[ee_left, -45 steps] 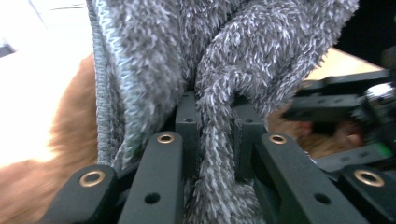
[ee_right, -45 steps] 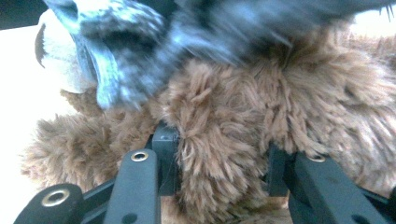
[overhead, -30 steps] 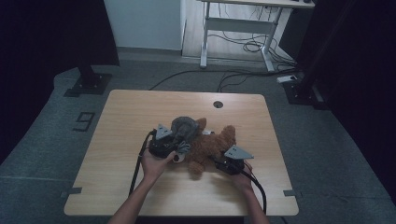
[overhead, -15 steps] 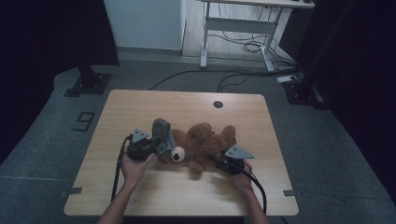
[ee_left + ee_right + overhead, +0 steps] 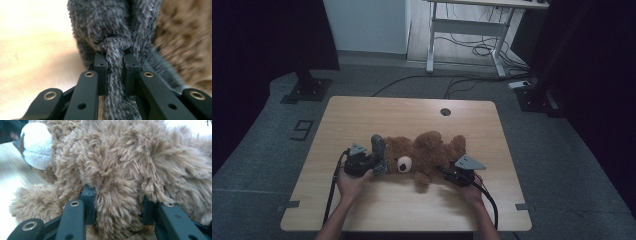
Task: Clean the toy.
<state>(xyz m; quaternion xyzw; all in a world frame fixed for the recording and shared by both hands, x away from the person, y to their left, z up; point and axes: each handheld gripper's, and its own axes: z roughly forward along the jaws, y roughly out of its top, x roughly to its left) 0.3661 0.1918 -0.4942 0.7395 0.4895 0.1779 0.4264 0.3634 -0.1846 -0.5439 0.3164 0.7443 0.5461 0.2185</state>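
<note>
On wooden table (image 5: 362,115), left gripper (image 5: 373,165) pinches grey cloth (image 5: 112,30); right gripper (image 5: 447,174) clamps teddy bear (image 5: 427,150).

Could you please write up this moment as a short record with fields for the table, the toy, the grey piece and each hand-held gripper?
table: light wooden top, with a small round hole near its far edge
toy: brown teddy bear lying on the table, white snout toward the near side
grey piece: fuzzy grey cloth at the bear's head end
left hand-held gripper: shut on a twisted strand of the grey cloth
right hand-held gripper: shut on a tuft of the bear's brown fur
</note>
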